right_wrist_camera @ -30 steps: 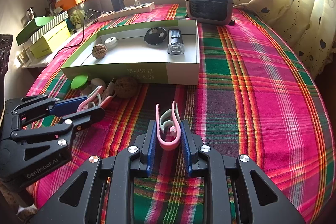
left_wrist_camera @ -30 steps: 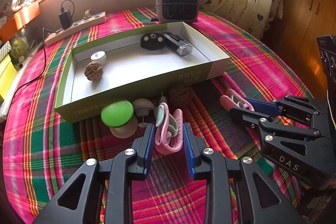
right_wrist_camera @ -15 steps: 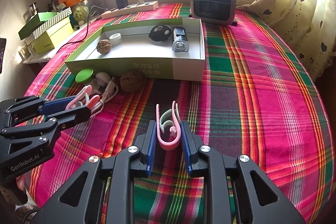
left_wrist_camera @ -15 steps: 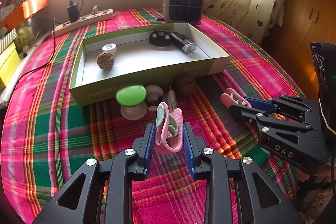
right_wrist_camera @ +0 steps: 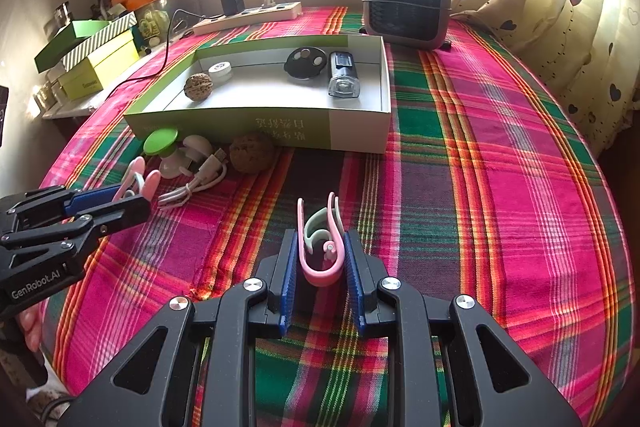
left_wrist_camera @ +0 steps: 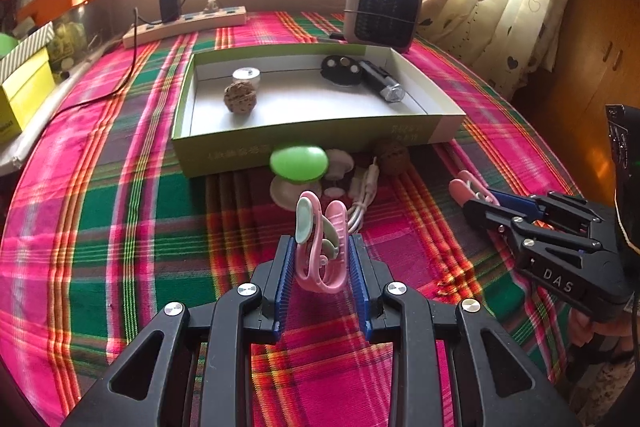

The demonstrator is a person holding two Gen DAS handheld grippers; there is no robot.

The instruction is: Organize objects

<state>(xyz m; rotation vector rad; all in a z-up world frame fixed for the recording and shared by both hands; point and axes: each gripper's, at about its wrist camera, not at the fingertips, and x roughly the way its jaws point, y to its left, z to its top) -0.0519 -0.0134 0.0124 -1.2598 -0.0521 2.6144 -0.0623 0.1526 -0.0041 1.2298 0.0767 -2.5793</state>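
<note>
Two pink clips pinched, one per hand-held gripper. Ahead of both, beyond a strip of desk [right_wrist_camera: 500,187]: open box [right_wrist_camera: 360,131], long axis crosswise. Left hand-held gripper [left_wrist_camera: 322,259] likely nearer its front wall, squeezing left clip [left_wrist_camera: 320,247] upright. Right hand-held gripper [right_wrist_camera: 320,259] farther back, pinching right clip [right_wrist_camera: 320,243], prongs boxward.

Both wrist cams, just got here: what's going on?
A person holds two grippers, sorting items into the open box. The left gripper and the right gripper each have jaws shut on a pink clip, held above the plaid cloth. A walnut, flashlight and two more items are boxed; a second walnut, cable and mushroom-shaped pieces lie outside.
</note>
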